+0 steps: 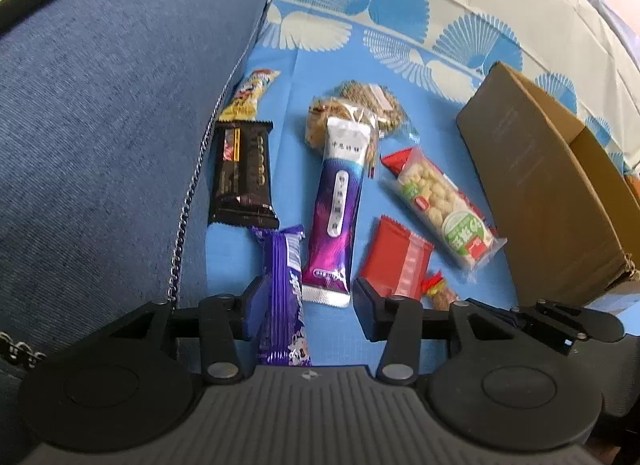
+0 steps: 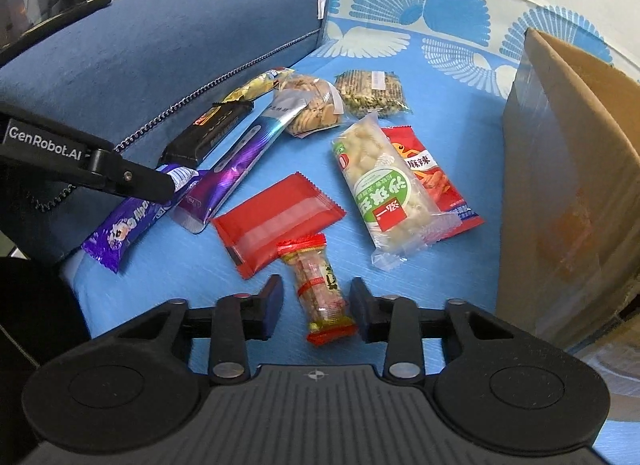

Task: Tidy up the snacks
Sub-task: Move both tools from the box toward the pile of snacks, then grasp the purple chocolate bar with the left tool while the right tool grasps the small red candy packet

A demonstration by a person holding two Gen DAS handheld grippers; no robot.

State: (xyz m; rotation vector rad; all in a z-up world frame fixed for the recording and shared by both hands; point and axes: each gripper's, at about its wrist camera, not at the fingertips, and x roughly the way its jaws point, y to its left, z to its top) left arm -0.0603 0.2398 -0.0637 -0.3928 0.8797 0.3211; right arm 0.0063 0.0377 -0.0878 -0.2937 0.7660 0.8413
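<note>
While the right gripper hangs low over the blue cloth, its jaws straddle the small red-ended snack pack without pressing on it, the pack nearer the right-hand pad. Over at the left gripper, jaws stand apart, purple candy bar lying against the left-hand pad, unclamped.
</note>
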